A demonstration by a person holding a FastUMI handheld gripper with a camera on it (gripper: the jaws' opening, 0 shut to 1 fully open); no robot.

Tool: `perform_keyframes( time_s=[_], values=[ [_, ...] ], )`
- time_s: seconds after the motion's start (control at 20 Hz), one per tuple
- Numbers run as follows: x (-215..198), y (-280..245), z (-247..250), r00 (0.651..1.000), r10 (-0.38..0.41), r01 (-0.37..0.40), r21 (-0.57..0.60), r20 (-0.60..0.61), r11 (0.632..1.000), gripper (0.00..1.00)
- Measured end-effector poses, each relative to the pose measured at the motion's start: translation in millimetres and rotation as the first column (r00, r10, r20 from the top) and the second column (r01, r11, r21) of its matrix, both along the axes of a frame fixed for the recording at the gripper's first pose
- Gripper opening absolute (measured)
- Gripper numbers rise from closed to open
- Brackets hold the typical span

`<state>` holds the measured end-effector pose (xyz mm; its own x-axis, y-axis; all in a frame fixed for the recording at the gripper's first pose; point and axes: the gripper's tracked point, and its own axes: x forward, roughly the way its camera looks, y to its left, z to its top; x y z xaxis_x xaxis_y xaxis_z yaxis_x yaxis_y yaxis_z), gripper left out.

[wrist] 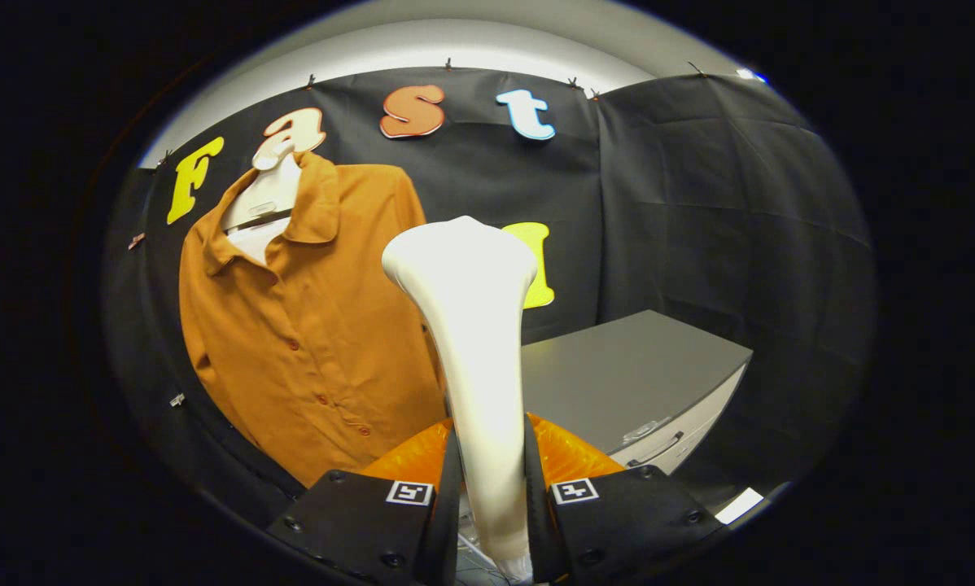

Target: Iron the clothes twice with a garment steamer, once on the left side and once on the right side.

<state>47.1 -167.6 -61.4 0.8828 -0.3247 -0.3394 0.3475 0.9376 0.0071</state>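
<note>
Tongs (491, 488): closed on the handle of the steamer (471, 342), one finger pressing each side of the handle. Steamer: pale, glossy, upright between the fingers, narrow at the grip and widening to a broad rounded head at the top; head turned away from the camera, so steam face not visible. Bright, shiny padding showing just behind each finger beside the handle. Square printed marker (409, 492) on the left finger housing, matching one on the right. Shirt (308, 325): rust-brown, collared, buttoned down the front, hung on a white hanger (266, 191) against the black cloth wall (699, 203), beyond the fingers and to the left of the steamer; steamer head near the shirt's right-hand edge as seen, contact impossible to judge. Collar open, a white inner piece visible at the neck. Row of small buttons running down the centre of the shirt. Cabinet (634, 382): grey, flat tabletop, pale drawer front with handles, standing beyond the fingers to the right of the steamer, apart from the shirt. Small clips fixing the cloth along its upper edge; pale wall above.
</note>
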Motion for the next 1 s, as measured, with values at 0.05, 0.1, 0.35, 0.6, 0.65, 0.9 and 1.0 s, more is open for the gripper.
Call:
perform_keyframes(
  time_s=[0.05,0.1,0.35,0.6,0.65,0.9,1.0],
  values=[
    [6,12,-2,1.000,0.021,-0.021,-0.002,-0.004,1.000,0.38],
    [12,25,-4,0.999,0.043,-0.043,-0.002,-0.005,0.999,0.38],
    [50,71,-2,0.994,0.109,-0.108,-0.019,0.010,0.994,0.38],
    [84,84,-6,0.995,0.102,-0.102,-0.061,0.006,0.993,0.38],
    [89,85,-9,0.995,0.097,-0.097,-0.063,-0.003,0.993,0.38],
    [108,85,-36,0.994,0.076,-0.082,-0.076,-0.078,0.994,0.38],
    [112,84,-50,0.992,0.070,-0.078,-0.071,-0.105,0.994,0.38]
  ],
)
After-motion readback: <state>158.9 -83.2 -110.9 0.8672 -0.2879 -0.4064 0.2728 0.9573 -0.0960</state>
